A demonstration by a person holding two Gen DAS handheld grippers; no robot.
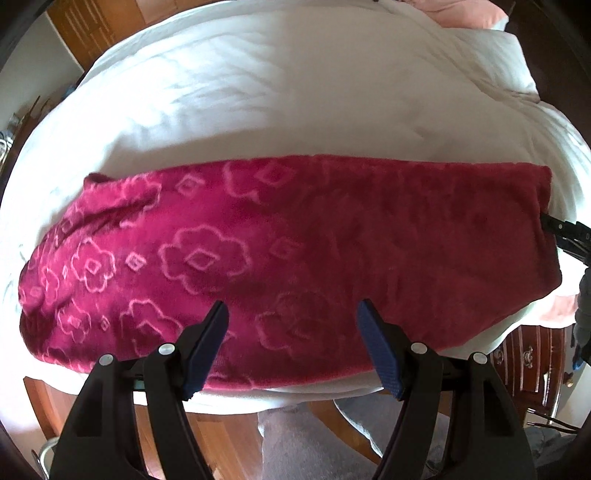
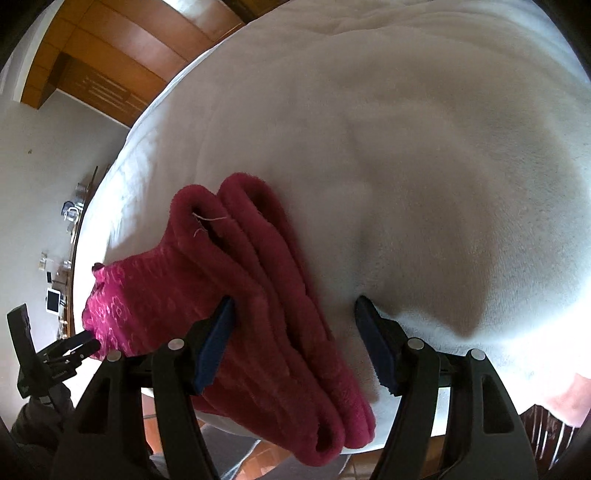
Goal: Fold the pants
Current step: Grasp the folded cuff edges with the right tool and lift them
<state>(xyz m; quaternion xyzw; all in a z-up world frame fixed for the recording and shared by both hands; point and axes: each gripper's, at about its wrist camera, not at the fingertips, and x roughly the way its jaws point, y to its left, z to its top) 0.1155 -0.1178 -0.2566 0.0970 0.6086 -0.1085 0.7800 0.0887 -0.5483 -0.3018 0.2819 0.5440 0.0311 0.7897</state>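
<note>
Magenta fleece pants with a pale flower print lie folded lengthwise across the white bed cover. My left gripper hangs open over their near edge, with nothing pinched between its fingers. At the right end of the pants the tip of my right gripper shows. In the right wrist view the stacked end layers of the pants run between the open fingers of my right gripper. One finger is over the fabric and the other over the bed cover. My left gripper shows beside the pants at the lower left.
The bed's near edge drops to a wooden floor, where a person's grey-clad leg stands. A dark wooden dresser is at the right, a wooden wardrobe behind the bed, and a pink pillow at the far right corner.
</note>
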